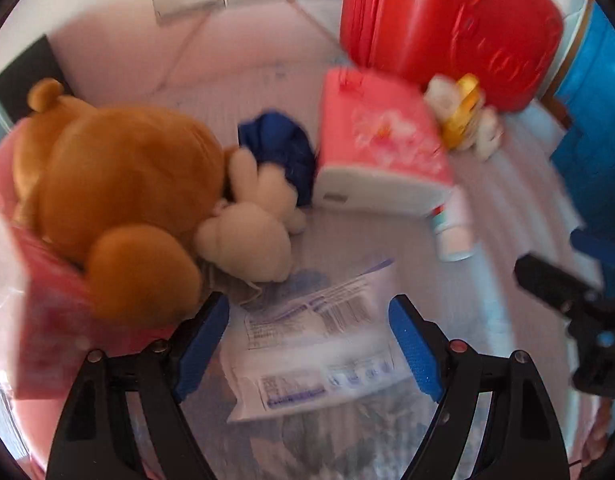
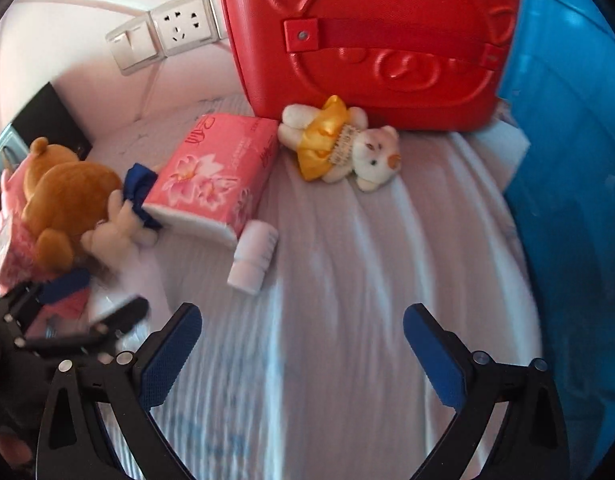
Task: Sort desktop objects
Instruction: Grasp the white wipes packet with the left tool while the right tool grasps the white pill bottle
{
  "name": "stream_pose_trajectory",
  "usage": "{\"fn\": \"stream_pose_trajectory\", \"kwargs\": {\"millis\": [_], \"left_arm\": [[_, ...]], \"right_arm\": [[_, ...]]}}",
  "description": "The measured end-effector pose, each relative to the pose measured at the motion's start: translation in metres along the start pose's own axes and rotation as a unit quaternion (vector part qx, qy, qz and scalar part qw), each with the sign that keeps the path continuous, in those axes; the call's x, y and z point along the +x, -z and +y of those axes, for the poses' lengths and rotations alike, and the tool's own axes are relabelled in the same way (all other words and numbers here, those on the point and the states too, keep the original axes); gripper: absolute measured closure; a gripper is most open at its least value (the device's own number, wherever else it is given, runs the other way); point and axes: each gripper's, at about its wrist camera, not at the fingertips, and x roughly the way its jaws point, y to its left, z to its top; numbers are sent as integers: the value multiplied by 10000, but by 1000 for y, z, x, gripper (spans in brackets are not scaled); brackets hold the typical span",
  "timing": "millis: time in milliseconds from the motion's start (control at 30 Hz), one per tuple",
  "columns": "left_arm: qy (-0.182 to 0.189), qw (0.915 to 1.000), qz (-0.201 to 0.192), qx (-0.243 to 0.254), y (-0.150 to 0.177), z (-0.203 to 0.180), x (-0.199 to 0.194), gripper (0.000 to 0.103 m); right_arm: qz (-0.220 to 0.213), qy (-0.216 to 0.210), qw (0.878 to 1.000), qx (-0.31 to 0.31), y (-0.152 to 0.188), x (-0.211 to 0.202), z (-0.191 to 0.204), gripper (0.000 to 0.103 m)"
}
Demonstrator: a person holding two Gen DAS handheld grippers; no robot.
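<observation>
My left gripper [image 1: 309, 312] is open and hovers over a white printed packet [image 1: 311, 344] that lies flat on the striped cloth; nothing sits between its blue pads. Just left of it lies a brown plush bear [image 1: 115, 184] with cream paws. A pink tissue pack [image 1: 379, 148] lies behind, with a small white bottle [image 1: 453, 236] at its near corner. My right gripper [image 2: 303, 318] is open over bare cloth. Ahead of it lie the white bottle [image 2: 253, 256], the pink tissue pack [image 2: 215, 176] and a small white bear in a yellow dress [image 2: 339, 144].
A red case [image 2: 371, 40] with a moulded bear face stands at the back. A blue bin [image 2: 571, 184] rises at the right. A pink box [image 1: 39, 320] sits under the brown bear. Wall sockets [image 2: 179, 26] are behind. The striped cloth [image 2: 367, 248] covers the surface.
</observation>
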Motion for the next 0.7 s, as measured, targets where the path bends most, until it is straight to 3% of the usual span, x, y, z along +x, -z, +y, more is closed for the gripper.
{"fn": "stream_pose_trajectory", "kwargs": {"millis": [100,167,367,433,533,600,700], "left_arm": [[108,9999,-110,-31,9,1,2,23],[180,9997,-126,-67,13,3,-3,25],[208,9991,-238,-278,28,13,-23,25],[229,9996,-111,-143,32,10,-17,25],[-141,9999,-67,42,34,4,-8,23],[18,10000,-41,-84,35,7,-9,23],[91,9999,-97,16,39,8,-17,23]], "right_arm": [[155,-105,9998,-46,-4,17,6,10],[280,-133,9994,-137,-3,28,12,21],[414,-190,9988,-186,-1,47,18,25],[405,-233,9988,-159,-1,50,17,27],[366,-172,9988,-275,-1,54,21,36],[373,-40,9985,-408,0,53,23,40],[387,-162,9984,-371,7,43,20,40]]}}
